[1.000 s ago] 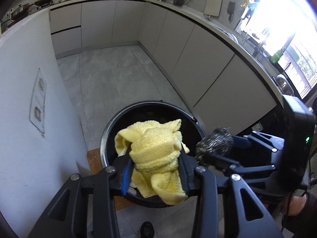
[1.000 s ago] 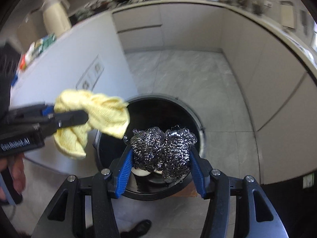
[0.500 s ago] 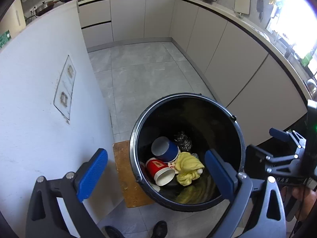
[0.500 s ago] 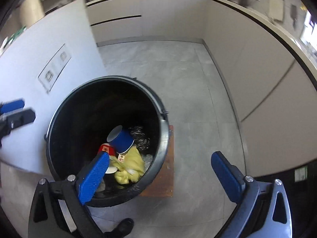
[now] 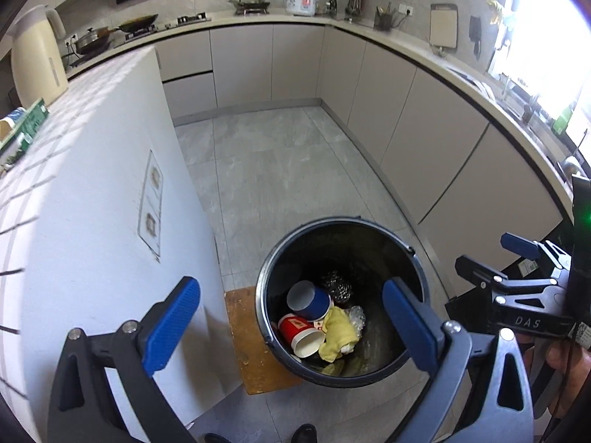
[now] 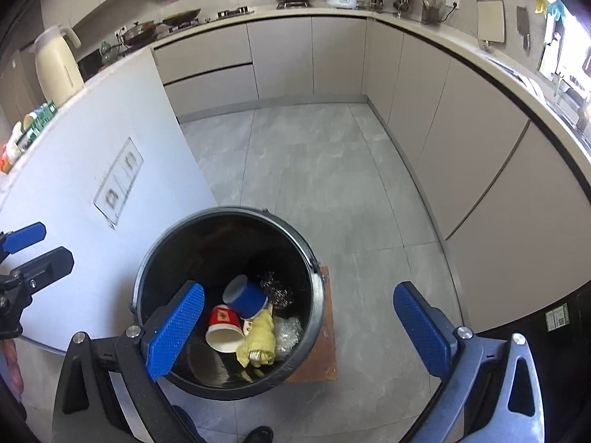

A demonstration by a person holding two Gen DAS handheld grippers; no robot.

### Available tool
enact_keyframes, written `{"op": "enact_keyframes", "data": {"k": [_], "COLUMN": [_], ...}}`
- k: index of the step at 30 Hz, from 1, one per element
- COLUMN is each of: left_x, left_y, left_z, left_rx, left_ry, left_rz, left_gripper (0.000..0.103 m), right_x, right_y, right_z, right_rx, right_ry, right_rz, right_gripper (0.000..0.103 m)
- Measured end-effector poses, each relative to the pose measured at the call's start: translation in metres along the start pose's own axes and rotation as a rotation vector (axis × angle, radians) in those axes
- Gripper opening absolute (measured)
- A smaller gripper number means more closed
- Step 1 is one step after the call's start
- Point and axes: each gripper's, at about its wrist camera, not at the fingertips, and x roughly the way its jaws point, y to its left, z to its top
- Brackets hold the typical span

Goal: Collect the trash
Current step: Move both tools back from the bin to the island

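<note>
You're above the black bin [image 5: 413, 262], which stands on a brown board [image 5: 243, 339] beside the white counter wall [image 5: 92, 221]. Inside the bin lie a blue paper cup [image 5: 308, 299], a red paper cup [image 5: 301, 336] touching it on the near side, the yellow cloth [image 5: 338, 334] beside both, and the steel scourer [image 5: 336, 286] behind them. Your left gripper [image 5: 291, 326] and right gripper [image 6: 301, 328] both hang over the bin with fingers spread wide, holding nothing.

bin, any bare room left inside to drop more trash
Crowded at the middle of the bin: blue cup, red cup, yellow cloth and scourer are piled together. Bare dark floor shows along the near wall and beside the right wall.
</note>
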Motion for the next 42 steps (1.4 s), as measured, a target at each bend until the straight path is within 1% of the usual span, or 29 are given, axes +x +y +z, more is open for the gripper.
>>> {"op": "enact_keyframes", "data": {"k": [5,12,14,17,19,22,25,27,30,36,39,42], "left_x": [-0.019,-0.047,-0.056,-0.071,-0.081,-0.093,-0.105,-0.113,-0.124,-0.143,-0.148,-0.155], "left_y": [0.004,0.016,0.022,0.034,0.045,0.069,0.095,0.114,0.141,0.207,0.240,0.275], "left_z": [0.005,0.012,0.014,0.016,0.016,0.015,0.012,0.008,0.001,-0.015,-0.021,-0.025], "left_rx": [0.003,-0.007,-0.017,-0.027,-0.034,-0.067,-0.114,-0.144,-0.178,-0.268,-0.303,-0.342], "left_ry": [-0.029,-0.076,-0.093,-0.132,-0.163,-0.189,-0.213,-0.222,-0.233,-0.256,-0.263,-0.280], "left_rz": [0.005,0.036,0.043,0.076,0.102,0.137,0.187,0.214,0.254,0.322,0.345,0.343], "left_gripper": [0.100,0.100,0.100,0.100,0.100,0.100,0.100,0.100,0.100,0.100,0.100,0.100], "right_x": [-0.021,-0.052,-0.063,-0.075,-0.082,-0.091,-0.093,-0.096,-0.097,-0.095,-0.097,-0.099], "right_y": [0.011,0.019,0.023,0.033,0.042,0.063,0.085,0.103,0.130,0.192,0.226,0.261], "right_z": [0.010,0.021,0.025,0.032,0.038,0.047,0.055,0.061,0.069,0.078,0.082,0.088], "right_rx": [-0.007,0.013,0.018,0.034,0.039,0.026,-0.007,-0.046,-0.090,-0.172,-0.211,-0.231], "right_ry": [-0.031,-0.072,-0.092,-0.124,-0.142,-0.191,-0.187,-0.173,-0.159,-0.170,-0.185,-0.194], "right_rz": [-0.010,-0.009,0.007,0.050,0.057,0.025,0.080,0.069,0.099,0.163,0.189,0.218], "right_gripper": [0.103,0.103,0.103,0.103,0.103,0.103,0.103,0.103,0.103,0.103,0.103,0.103]}}
